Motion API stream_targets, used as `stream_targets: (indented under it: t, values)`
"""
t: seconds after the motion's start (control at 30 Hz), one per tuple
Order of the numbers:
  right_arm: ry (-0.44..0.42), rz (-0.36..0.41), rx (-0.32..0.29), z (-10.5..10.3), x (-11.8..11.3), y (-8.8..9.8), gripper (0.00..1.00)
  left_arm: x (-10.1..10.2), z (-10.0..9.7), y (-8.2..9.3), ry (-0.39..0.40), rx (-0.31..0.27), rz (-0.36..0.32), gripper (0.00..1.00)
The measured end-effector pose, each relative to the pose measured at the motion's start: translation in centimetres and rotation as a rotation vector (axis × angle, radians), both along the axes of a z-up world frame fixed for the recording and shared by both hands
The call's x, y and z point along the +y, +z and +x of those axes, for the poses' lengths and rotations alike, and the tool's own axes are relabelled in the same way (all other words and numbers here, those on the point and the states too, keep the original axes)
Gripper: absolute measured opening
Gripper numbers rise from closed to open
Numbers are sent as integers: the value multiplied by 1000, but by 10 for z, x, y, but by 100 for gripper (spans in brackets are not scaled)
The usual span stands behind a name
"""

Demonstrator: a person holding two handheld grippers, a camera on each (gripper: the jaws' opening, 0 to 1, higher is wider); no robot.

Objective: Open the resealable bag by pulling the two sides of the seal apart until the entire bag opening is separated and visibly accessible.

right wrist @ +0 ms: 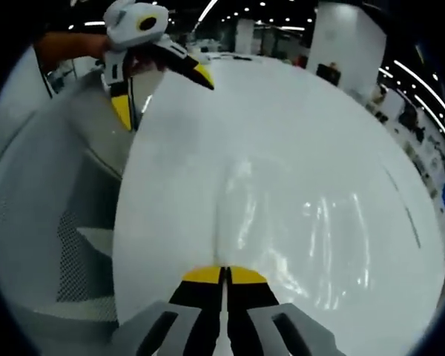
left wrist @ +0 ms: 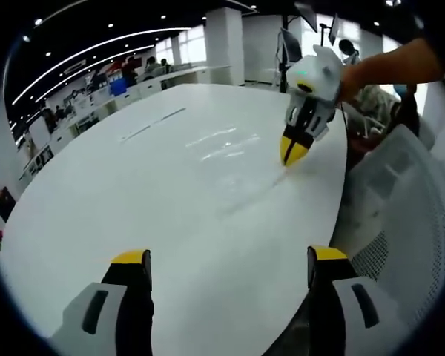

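Left gripper [left wrist: 228, 261], left gripper view: jaws spread wide, nothing between them, hovering above white table [left wrist: 163, 193]. Right gripper [left wrist: 292, 150], same view, far side near table edge: yellow-tipped jaws clenched, tips down at the tabletop. Right gripper view: jaws pressed together at the near edge of a clear resealable bag [right wrist: 297, 222], lying flat on the table; whether the film is pinched, cannot tell. White mesh chair [right wrist: 52, 222] beside the table.
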State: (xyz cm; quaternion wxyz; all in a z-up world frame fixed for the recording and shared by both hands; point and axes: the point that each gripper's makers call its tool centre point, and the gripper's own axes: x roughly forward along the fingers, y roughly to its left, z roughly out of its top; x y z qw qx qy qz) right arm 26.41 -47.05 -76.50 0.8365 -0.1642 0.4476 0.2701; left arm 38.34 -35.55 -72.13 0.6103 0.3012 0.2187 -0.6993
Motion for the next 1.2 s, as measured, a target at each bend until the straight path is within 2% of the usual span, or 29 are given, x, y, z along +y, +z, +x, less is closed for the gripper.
stream_targets:
  t: [0.1, 0.33, 0.43, 0.63, 0.97, 1.2]
  values:
    - [33, 5, 0, -4, 6, 4, 0, -4, -2, -1, -37, -39, 2, 77]
    - [117, 24, -4, -12, 20, 17, 0, -10, -9, -3, -80, -56, 2, 72]
    - [140, 27, -13, -13, 23, 22, 0, -13, -14, -5, -122, -77, 2, 68]
    - [205, 22, -33, -16, 29, 32, 0, -17, -22, -7, -203, -137, -4, 56]
    - [229, 49, -69, -12, 36, 51, 0, -27, -35, -9, -345, -240, -21, 34]
    - [213, 85, -86, -11, 37, 58, 0, -31, -40, -8, -395, -264, -35, 15]
